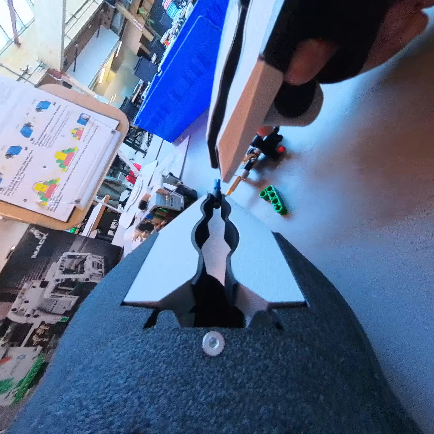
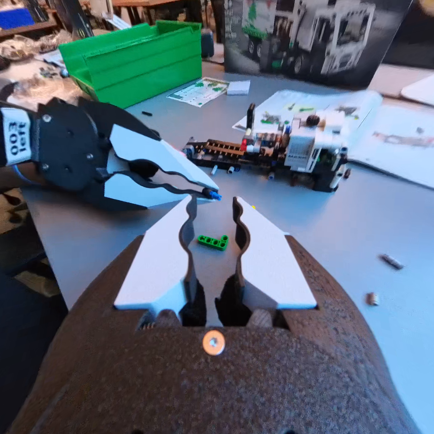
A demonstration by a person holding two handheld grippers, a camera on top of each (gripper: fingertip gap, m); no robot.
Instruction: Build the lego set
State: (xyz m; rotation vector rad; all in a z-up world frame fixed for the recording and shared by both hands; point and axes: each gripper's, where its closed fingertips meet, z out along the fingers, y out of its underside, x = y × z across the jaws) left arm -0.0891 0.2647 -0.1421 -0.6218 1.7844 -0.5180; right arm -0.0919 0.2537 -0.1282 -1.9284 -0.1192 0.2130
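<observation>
My left gripper (image 1: pixel 216 196) is shut on a small black-and-blue pin (image 1: pixel 216 187) and holds it just above the grey table. It also shows in the right wrist view (image 2: pixel 209 191), its pin (image 2: pixel 215 195) close to my right gripper's left fingertip. My right gripper (image 2: pixel 212 199) is open and empty. A green L-shaped beam (image 2: pixel 213 242) lies on the table below the gap between its fingers. The beam also shows in the left wrist view (image 1: pixel 273 199). One right finger (image 1: pixel 249 117) fills the top of that view. A part-built white truck (image 2: pixel 293 150) stands beyond.
A small black assembly with a red pin (image 1: pixel 267 145) lies behind the right gripper's finger. A green bin (image 2: pixel 141 63), the set's box (image 2: pixel 317 35) and an open booklet (image 2: pixel 387 141) stand at the back. Loose small parts (image 2: pixel 391 261) lie at the right. A blue bin (image 1: pixel 183 82) and a clipboard (image 1: pixel 54 152) show too. Left and right tips are no more than a few centimetres apart.
</observation>
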